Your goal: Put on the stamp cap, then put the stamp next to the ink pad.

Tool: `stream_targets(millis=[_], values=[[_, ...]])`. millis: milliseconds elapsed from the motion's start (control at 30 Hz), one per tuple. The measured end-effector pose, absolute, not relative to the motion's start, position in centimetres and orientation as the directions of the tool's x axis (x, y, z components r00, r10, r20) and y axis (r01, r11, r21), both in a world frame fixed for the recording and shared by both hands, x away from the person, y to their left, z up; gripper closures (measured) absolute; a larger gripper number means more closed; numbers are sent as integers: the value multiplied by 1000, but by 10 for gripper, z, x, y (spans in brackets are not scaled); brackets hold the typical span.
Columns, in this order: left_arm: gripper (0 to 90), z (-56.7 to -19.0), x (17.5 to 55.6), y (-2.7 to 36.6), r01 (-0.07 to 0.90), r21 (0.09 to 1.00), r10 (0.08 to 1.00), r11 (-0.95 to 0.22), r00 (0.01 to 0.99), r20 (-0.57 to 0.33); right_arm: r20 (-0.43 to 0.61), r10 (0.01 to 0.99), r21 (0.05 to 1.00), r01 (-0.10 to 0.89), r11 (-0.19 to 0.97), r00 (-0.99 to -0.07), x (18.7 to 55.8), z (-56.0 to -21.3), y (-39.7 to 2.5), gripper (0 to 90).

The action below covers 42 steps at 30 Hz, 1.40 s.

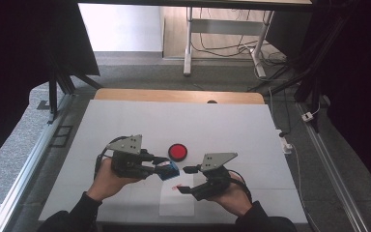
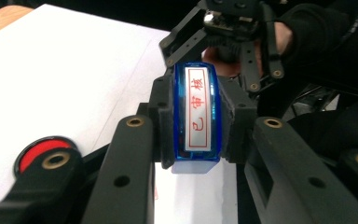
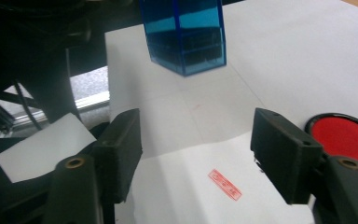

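Clamping the blue stamp (image 1: 168, 170) between both jaws, the left tongs (image 1: 160, 164) hold it above the bench (image 1: 125, 121), just over the white sheet (image 1: 176, 200) (a red imprint (image 3: 224, 185) shows there). The right tongs (image 1: 187, 180) stand wide open, empty, near the red ink pad (image 1: 178, 152).

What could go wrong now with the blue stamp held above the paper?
1. The left gripper holds the blue stamp lifted; if the grip loosens, it may fall and smear the red imprint.
2. The right gripper is open over the paper sheet, which may shift.
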<state>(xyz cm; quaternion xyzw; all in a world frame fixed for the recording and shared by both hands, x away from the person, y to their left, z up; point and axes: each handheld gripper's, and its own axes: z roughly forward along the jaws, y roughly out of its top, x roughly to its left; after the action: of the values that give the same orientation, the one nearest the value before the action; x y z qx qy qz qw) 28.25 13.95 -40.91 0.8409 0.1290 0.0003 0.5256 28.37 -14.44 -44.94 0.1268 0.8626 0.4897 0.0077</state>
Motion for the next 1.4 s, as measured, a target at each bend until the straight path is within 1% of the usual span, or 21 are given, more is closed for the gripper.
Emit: stream_targets(millis=[267, 500, 700, 733, 900, 1133, 1267, 1400], values=[[698, -408, 284, 143, 224, 870, 263, -439, 958, -113, 110, 296, 842, 247, 480, -949, 282, -447, -151, 256], [698, -409, 285, 146, 239, 855, 311, -461, 946, -97, 120, 348, 837, 283, 469, -930, 281, -446, -158, 178], [698, -413, 290, 151, 286, 837, 366, -467, 924, -112, 120, 384, 827, 306, 471, -915, 279, -445, -164, 108], [698, -413, 290, 152, 290, 835, 371, -468, 922, -112, 114, 395, 824, 309, 475, -912, 279, -445, -165, 78], [697, -416, 293, 156, 311, 826, 409, -471, 906, -108, 101, 418, 816, 315, 485, -903, 277, -445, -171, 71], [697, -421, 299, 162, 343, 809, 461, -478, 882, -102, 82, 451, 812, 322, 487, -889, 276, -445, -182, 26], [697, -423, 301, 166, 357, 800, 488, -482, 868, -93, 75, 479, 813, 332, 479, -875, 273, -446, -188, 2], [697, -426, 303, 170, 373, 792, 516, -484, 852, -87, 62, 523, 813, 347, 468, -850, 270, -447, -198, 0]])
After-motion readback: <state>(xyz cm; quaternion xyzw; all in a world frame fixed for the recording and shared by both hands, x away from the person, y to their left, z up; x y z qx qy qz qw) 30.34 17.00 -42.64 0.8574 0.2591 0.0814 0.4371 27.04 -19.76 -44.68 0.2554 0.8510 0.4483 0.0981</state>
